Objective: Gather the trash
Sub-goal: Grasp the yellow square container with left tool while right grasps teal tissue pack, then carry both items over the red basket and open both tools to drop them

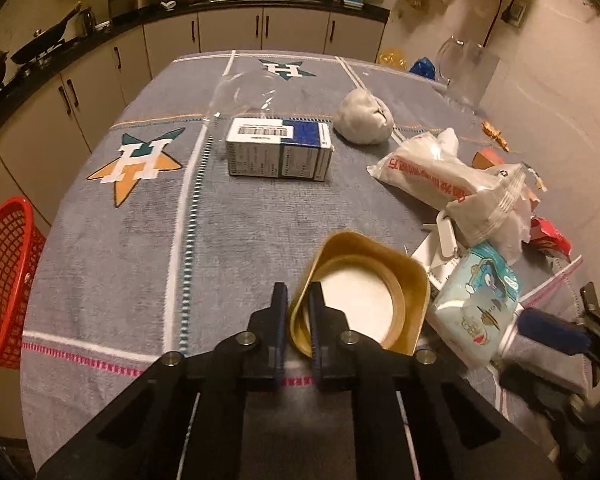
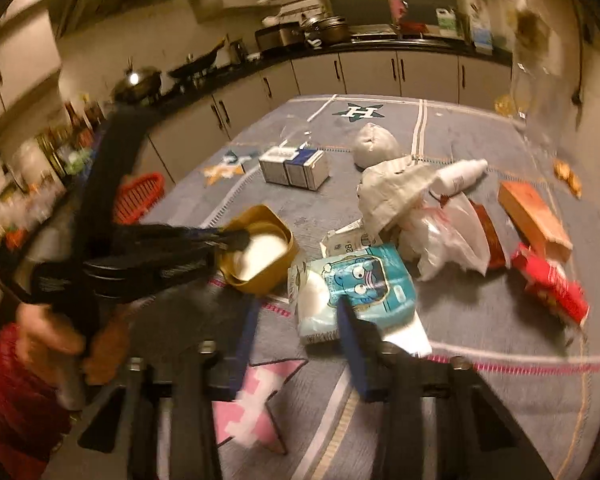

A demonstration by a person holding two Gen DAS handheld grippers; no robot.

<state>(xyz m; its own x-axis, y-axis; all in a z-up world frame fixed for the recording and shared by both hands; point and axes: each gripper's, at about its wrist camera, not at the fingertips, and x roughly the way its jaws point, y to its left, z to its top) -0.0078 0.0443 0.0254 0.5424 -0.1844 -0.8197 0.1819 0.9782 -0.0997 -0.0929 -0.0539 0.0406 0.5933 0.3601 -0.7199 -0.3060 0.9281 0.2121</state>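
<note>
A big "H" sits on each star [image 1: 138,159] of the tablecloth [image 1: 240,216], a barcode label tops the white-and-blue box [image 1: 279,148], red characters, too distorted to read, run along the white wrapper [image 1: 432,168], and "28" shows on a white packet [image 2: 346,242].

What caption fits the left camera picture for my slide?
Left gripper pinches the rim of a gold tray on the gray tablecloth, red basket waiting nearby.
</note>
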